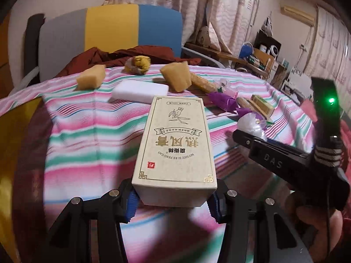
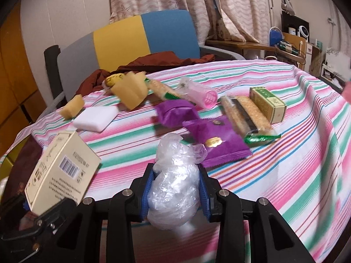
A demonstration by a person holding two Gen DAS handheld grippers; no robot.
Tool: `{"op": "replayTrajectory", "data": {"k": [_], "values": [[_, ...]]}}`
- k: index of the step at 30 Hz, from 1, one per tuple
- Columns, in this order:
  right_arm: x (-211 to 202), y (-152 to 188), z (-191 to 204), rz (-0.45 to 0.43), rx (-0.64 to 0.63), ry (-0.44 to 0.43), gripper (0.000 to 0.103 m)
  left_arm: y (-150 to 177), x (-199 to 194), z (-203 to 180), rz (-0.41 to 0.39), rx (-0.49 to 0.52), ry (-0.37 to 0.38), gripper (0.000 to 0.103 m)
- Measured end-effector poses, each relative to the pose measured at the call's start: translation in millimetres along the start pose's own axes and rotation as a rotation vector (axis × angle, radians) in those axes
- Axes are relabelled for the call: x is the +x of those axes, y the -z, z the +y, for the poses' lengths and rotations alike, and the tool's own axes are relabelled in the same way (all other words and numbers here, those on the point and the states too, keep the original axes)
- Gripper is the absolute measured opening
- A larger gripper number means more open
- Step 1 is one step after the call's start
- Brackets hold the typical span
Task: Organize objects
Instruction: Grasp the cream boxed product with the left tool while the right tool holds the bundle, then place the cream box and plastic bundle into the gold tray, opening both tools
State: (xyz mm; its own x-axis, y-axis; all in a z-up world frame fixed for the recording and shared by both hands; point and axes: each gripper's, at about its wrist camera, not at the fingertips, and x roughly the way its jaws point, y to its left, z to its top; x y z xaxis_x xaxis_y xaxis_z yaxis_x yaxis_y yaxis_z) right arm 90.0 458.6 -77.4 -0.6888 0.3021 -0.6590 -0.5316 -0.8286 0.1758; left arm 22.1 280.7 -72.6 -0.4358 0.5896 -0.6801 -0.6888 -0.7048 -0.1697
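Right wrist: striped tablecloth (image 2: 274, 186) bare near claw (image 2: 174, 191).

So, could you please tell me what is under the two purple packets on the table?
The purple packets lie directly on the striped tablecloth; nothing else shows beneath them. The table surface itself is covered by that cloth, so it cannot be seen.

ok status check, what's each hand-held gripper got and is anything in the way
Left hand-held gripper shut on cream box. Right hand-held gripper shut on clear plastic bag. Both lifted off striped cloth. Purple packets lie ahead of the bag.
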Motion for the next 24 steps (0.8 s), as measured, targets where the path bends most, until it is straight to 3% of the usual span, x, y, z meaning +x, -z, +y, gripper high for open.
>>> {"op": "replayTrajectory", "data": {"k": [9,16,24], "values": [[-15.4,14.6,42.8,0.065,0.011,-0.122,0.037,11.9,-74.2,31.7,-0.077,-0.071,0.011,0.052],[-38.7,16.5,92.6,0.06,-0.049,-0.239,0.037,26.6,-121.5,74.3,-0.106,-0.164,-0.041,0.052],[-82.1,18.8,170.7,0.028,-0.194,-0.433,0.037,39.0,-141.5,130.4,-0.048,-0.26,-0.107,0.052]]}}
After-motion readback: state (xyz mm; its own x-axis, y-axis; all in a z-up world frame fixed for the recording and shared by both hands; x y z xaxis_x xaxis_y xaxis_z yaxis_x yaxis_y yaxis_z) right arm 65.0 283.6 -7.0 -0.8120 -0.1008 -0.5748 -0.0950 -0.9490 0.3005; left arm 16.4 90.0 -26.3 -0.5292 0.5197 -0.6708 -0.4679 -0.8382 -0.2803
